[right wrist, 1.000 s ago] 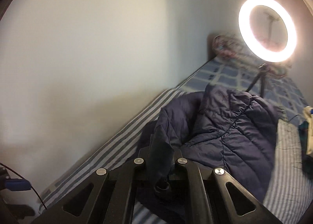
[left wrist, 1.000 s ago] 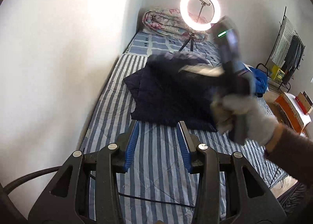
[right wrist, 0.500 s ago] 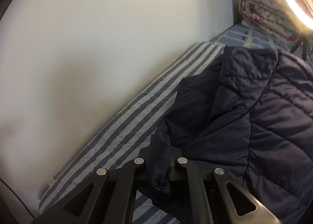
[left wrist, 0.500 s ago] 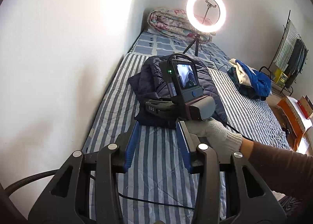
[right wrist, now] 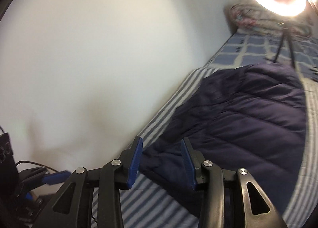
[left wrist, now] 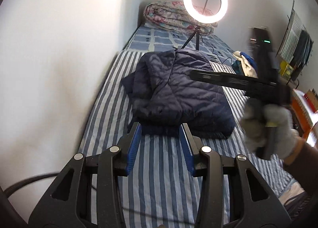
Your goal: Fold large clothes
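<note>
The navy quilted jacket (left wrist: 178,92) lies bunched on the striped bed (left wrist: 159,178), near the wall. Right gripper (right wrist: 161,144) hangs over its near edge, jaws opening, nothing between them. Left gripper (left wrist: 161,130) hovers just short, jaws spread and empty.

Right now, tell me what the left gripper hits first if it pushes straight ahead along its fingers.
Most likely the near edge of the navy jacket: the left gripper points at it, open, over the striped bed. Depth is uncertain.

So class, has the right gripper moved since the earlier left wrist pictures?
Yes. The right gripper, jaws opening and empty, has swung from over the navy jacket toward the bed's right edge.
</note>
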{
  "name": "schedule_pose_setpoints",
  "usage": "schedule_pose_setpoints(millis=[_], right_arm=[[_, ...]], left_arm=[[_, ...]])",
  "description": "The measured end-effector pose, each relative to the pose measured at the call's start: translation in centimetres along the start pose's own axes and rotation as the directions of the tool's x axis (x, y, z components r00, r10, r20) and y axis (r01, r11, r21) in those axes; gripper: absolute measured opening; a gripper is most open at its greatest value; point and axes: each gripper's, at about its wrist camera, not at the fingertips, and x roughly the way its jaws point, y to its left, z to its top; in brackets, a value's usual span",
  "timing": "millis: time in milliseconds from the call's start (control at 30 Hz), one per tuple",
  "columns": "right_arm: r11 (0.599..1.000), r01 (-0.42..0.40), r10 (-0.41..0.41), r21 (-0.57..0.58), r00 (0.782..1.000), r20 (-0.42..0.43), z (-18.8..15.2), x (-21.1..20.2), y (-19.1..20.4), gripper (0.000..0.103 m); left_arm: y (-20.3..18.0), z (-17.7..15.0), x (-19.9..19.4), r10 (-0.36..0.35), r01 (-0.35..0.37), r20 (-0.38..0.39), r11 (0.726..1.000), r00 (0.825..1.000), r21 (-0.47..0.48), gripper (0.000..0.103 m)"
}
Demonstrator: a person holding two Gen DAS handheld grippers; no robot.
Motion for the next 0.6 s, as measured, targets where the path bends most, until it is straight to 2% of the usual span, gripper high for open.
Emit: schedule_pose_setpoints(millis=[167, 333, 467, 600], right_arm=[[0.982, 0.190, -0.189, -0.012, 0.981, 0.040, 0.9, -2.9, -4.9, 0.042], [0.944, 0.330, -0.327, -0.011, 0.938, 0.112, 2.9, -3.8, -9.2, 0.042], [0.927, 0.374, -0.369, -0.028, 0.923, 0.109, 5.2, -1.8, -12.1, 0.039], [0.923, 0.383, -0.378, -0.045, 0.921, 0.093, 7.1, 0.8, -13.0, 0.036]], left_arm=[[-2.2, 3.8, 5.6, 0.021, -0.020, -0.006, 0.996, 1.000, 0.085, 0.040], [-3.2, 5.6, 10.6, 0.074, -0.071, -0.024, 0.989, 0.997, 0.128, 0.040], [-2.6, 5.9, 13.9, 0.110, -0.103, -0.047, 0.985, 0.993, 0.136, 0.040], [-1.2, 5.1, 16.3, 0.147, -0.135, -0.078, 0.981, 0.986, 0.139, 0.040]])
